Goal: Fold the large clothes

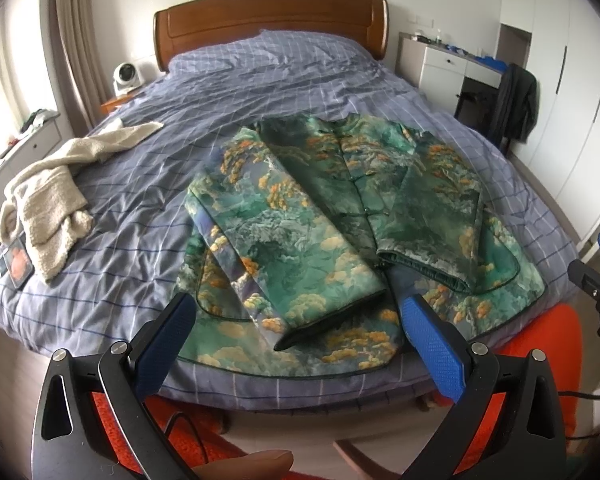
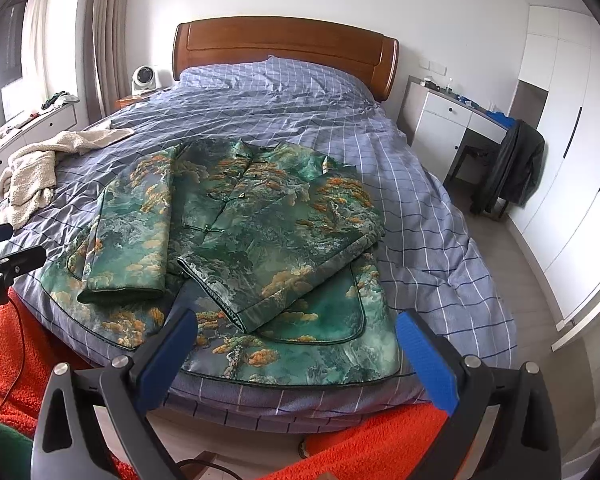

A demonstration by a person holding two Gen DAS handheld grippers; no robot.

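Observation:
A green jacket [image 1: 332, 216] printed with orange and yellow trees lies face up near the foot of the bed [image 1: 260, 80], both sleeves folded in across its front. In the right wrist view the same jacket [image 2: 260, 232] fills the middle. My left gripper [image 1: 296, 316] hovers open over the jacket's hem, its blue pads [image 1: 432, 344] wide apart and empty. My right gripper [image 2: 296, 336] is likewise open above the hem, holding nothing. The right gripper also shows at the right edge of the left wrist view [image 1: 596, 288].
A cream towel [image 1: 52, 192] lies crumpled on the bed's left side beside a small flat pouch [image 1: 16, 264]. A wooden headboard [image 1: 272, 24], a small fan [image 1: 125, 76], a white desk [image 2: 452, 120] and a chair with a dark jacket [image 2: 512, 168] surround the bed. Orange fabric [image 2: 380, 440] hangs below.

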